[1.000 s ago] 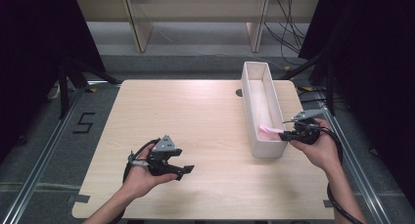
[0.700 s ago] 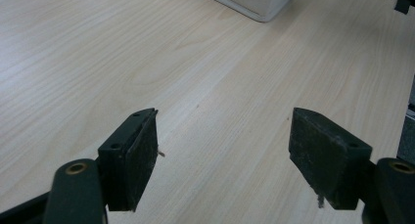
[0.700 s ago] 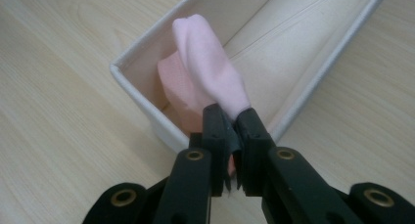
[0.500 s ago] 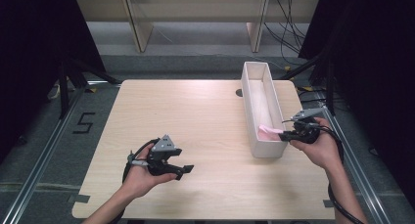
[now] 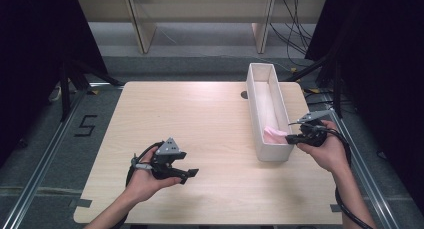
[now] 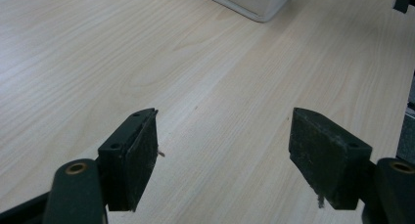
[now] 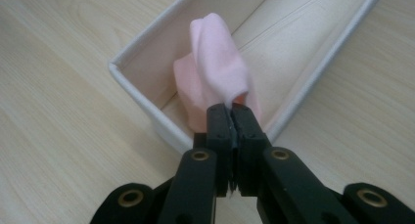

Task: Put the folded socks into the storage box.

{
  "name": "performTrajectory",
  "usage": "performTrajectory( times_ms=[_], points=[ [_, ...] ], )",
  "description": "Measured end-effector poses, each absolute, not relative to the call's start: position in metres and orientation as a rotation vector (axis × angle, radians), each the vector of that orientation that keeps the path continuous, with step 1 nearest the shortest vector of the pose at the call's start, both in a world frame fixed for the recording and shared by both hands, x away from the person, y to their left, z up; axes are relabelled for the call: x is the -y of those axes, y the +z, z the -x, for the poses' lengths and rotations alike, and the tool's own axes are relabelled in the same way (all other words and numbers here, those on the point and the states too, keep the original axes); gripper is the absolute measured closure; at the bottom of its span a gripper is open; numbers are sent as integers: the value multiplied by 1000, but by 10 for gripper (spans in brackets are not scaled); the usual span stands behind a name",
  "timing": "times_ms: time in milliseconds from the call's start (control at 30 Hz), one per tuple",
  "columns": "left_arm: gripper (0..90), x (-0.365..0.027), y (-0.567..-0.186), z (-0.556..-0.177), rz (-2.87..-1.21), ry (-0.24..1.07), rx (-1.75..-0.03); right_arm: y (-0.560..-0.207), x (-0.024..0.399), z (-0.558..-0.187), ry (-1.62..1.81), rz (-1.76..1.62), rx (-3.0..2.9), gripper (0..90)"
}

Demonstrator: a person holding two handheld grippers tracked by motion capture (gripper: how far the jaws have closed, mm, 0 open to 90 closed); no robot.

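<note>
Pink cloth point(image 7: 215, 72) at near end of long white bin point(image 5: 252, 106), far right; pinched by right gripper point(image 7: 230, 117), just closed. Left gripper point(image 6: 222, 153) spread, well apart.

A light wood table point(image 5: 210, 119) stands on grey floor point(image 5: 45, 154) w/ metal rails at both sides. A "5" mark point(image 5: 85, 125) is on the floor at left. Behind: pale wood shelf legs point(image 5: 140, 24), black cables point(image 5: 292, 29). Dark curtains point(image 5: 30, 49) left & right; light comes from above.
</note>
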State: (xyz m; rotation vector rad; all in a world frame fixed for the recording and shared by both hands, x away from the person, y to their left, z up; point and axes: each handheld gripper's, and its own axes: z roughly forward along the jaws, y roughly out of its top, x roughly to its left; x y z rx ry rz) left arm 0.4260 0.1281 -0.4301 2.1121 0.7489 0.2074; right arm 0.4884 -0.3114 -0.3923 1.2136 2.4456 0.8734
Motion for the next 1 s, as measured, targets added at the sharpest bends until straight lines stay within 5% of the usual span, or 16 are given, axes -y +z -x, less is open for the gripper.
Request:
performTrajectory(
  times_ms=[567,1000],
  points=[
    [264,-127,-429,-427,-2110,208,-749,-389,309,-487,843,-1167,-2470,895],
    [263,-128,-429,-427,-2124,211,-740,-387,310,-486,871,-1240,-2435,811]
  ],
)
